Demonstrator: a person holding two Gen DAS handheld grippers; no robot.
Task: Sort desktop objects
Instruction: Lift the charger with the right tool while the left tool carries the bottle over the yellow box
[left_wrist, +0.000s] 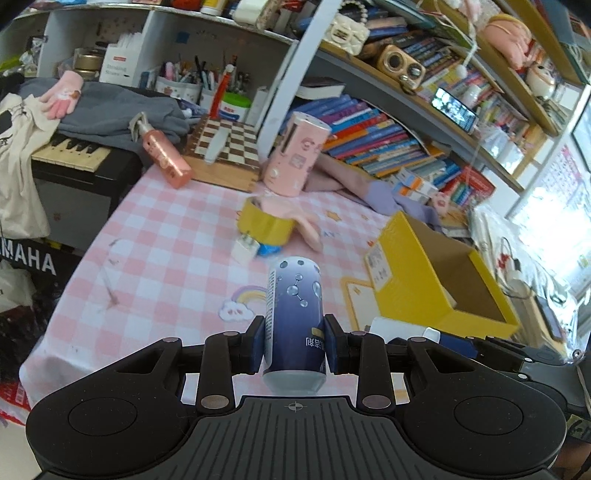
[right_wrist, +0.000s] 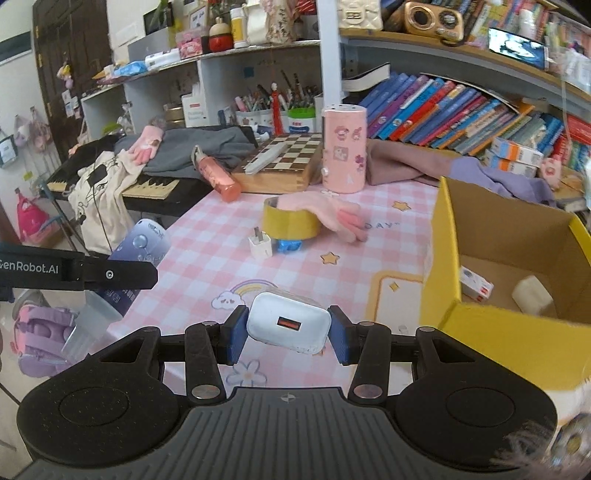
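Observation:
My left gripper (left_wrist: 294, 341) is shut on a dark blue bottle (left_wrist: 294, 314) with a pale cap, held above the pink checked tablecloth (left_wrist: 166, 236). The bottle also shows in the right wrist view (right_wrist: 136, 254), at the left. My right gripper (right_wrist: 289, 332) is shut on a white charger block (right_wrist: 289, 326) with an orange port, just left of the yellow cardboard box (right_wrist: 491, 332). The box also shows in the left wrist view (left_wrist: 424, 273). A small carton (right_wrist: 474, 286) and a white lump (right_wrist: 532, 295) lie inside it.
On the cloth lie a yellow tape roll (right_wrist: 290, 219), a pink glove (right_wrist: 332, 214), a small white plug (right_wrist: 260, 245), a blue item (right_wrist: 290, 245), a pink canister (right_wrist: 343, 147), a pink spray bottle (right_wrist: 218, 177) and a chessboard (right_wrist: 284, 158). Bookshelves stand behind, a keyboard left.

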